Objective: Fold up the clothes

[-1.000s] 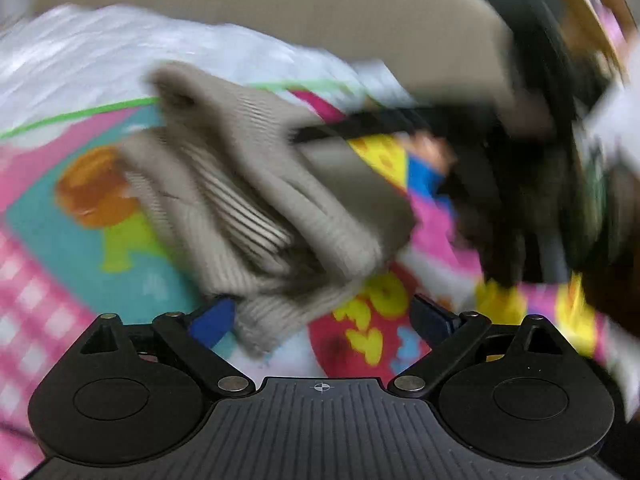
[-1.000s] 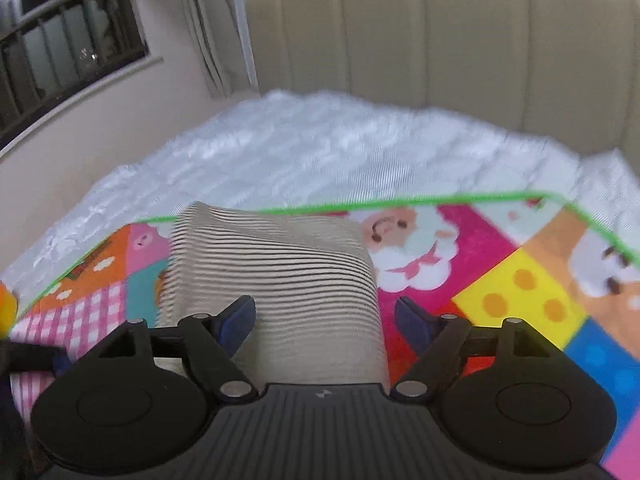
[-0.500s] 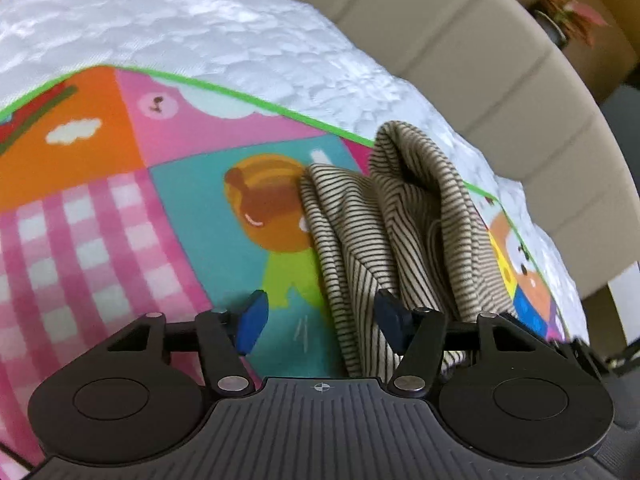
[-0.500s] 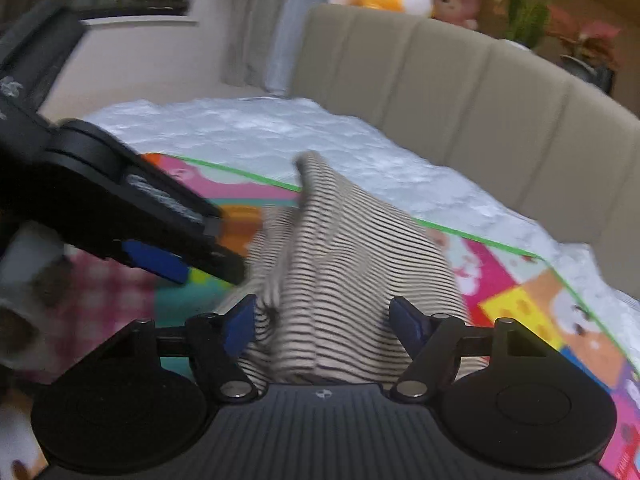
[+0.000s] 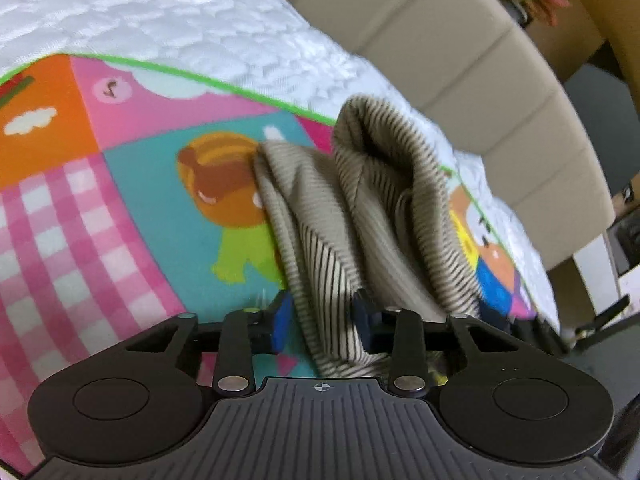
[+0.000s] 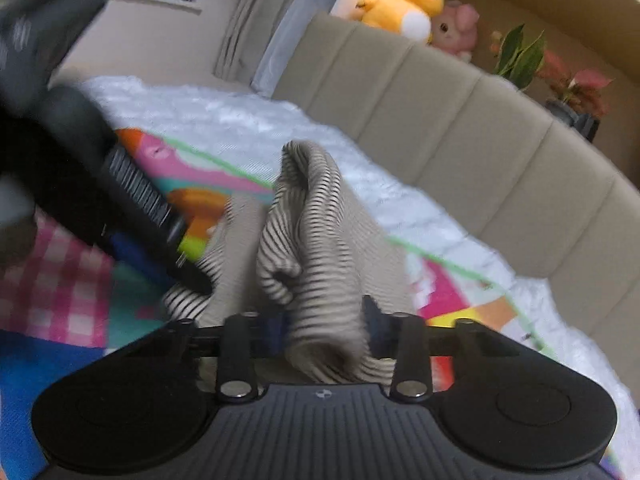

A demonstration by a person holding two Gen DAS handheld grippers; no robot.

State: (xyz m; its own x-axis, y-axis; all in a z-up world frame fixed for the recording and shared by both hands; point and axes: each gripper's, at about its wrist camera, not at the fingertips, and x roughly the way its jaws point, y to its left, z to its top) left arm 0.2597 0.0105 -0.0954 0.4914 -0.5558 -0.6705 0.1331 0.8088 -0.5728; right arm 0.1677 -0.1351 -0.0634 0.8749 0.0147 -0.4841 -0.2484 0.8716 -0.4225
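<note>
The garment [image 5: 376,216] is a beige knit with thin dark stripes, bunched into soft, upright folds rather than lying flat. In the left wrist view it fills the centre and centre right of the frame: one fold rises to a rounded, hollow peak at upper centre, and a flatter layer runs down to the bottom centre. It lies on a bright play mat [image 5: 120,208] with pink checks, teal, orange and cartoon figures, edged in green. The mat covers a white quilt [image 5: 168,20], with a beige padded headboard [image 5: 472,64] at upper right.

The left gripper [image 5: 322,320] is closing, its blue pads on either side of the lower striped fold, pinching it.

In the right wrist view the garment [image 6: 308,232] stands as a twisted ridge at centre. The right gripper [image 6: 326,328] is closing too, with a thick wad of the cloth squeezed between its jaws at lower centre. The left gripper [image 6: 188,268] reaches in from the left, its tip at the cloth's left edge.
</note>
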